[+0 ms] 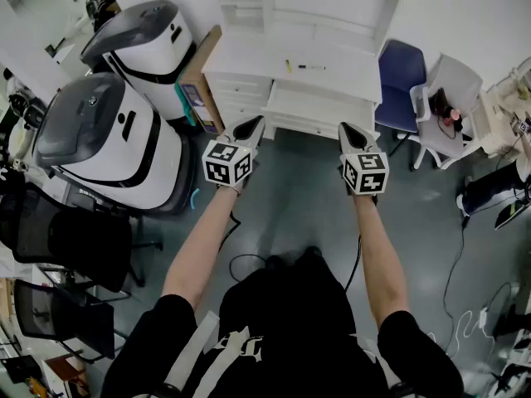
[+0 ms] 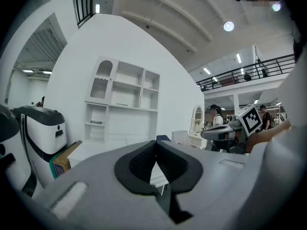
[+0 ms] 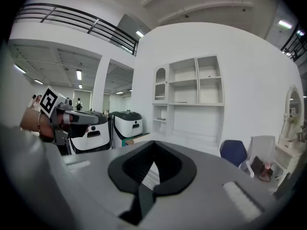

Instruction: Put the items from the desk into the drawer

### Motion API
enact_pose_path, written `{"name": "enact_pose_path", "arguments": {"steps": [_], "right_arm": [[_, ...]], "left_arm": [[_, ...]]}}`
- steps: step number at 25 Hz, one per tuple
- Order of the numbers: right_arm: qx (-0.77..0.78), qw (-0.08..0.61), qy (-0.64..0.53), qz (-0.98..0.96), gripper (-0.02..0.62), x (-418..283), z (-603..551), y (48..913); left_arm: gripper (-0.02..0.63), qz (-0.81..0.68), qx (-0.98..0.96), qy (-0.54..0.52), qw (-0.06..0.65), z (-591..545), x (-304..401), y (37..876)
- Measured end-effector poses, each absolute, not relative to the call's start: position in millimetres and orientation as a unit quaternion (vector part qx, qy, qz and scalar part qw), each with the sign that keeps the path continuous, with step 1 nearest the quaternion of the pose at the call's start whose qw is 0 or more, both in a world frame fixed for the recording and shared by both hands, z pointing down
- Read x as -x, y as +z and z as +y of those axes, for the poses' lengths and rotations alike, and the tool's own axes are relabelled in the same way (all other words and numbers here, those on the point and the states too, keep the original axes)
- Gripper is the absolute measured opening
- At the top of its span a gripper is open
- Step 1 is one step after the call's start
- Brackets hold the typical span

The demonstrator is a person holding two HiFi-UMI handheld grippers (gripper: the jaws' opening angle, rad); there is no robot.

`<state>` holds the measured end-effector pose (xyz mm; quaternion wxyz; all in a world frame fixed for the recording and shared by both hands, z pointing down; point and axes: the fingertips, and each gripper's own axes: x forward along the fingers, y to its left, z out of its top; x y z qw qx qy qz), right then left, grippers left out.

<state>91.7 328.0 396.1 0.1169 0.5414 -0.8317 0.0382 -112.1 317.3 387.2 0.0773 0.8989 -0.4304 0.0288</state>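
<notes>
Nearest the camera, the person's forearms reached forward side by side. The left gripper (image 1: 253, 123) and the right gripper (image 1: 348, 128) were each held a little below level. Both pairs of tongs were closed tip to tip, with nothing between them in either gripper view. Beyond them lay bare grey floor (image 1: 290, 189). The white desk (image 1: 249, 60) stood well apart from both grippers. A broad white panel (image 1: 319, 106) projected from its front, apparently the drawer already pulled out, though this could not be confirmed. On the desktop behind it lay the task's things, a small yellow item (image 1: 288, 65) and just beside it a slim dark pen (image 1: 311, 67), both untouched. Open shelves (image 1: 315, 7) rose at the back.

The step in hand appeared to be the approach. To do it well, the person should close the distance squarely to the desk and open one pair of tongs before reaching. Each item should be taken singly, the pen across its shaft.
</notes>
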Motion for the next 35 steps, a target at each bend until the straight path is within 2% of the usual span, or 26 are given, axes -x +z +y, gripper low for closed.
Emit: {"name": "enact_pose_path", "arguments": {"steps": [17, 35], "right_arm": [[-0.526, 0.109, 0.027, -0.843, 0.005, -72.0, 349.9, 389.5], [-0.535, 0.123, 0.033, -0.835, 0.005, -94.3, 326.1, 402.5]], "left_arm": [[0.0, -0.411, -0.907, 0.044, 0.082, 339.8, 110.0, 402.6], [0.0, -0.376, -0.922, 0.058, 0.079, 311.0, 78.6, 413.0]]}}
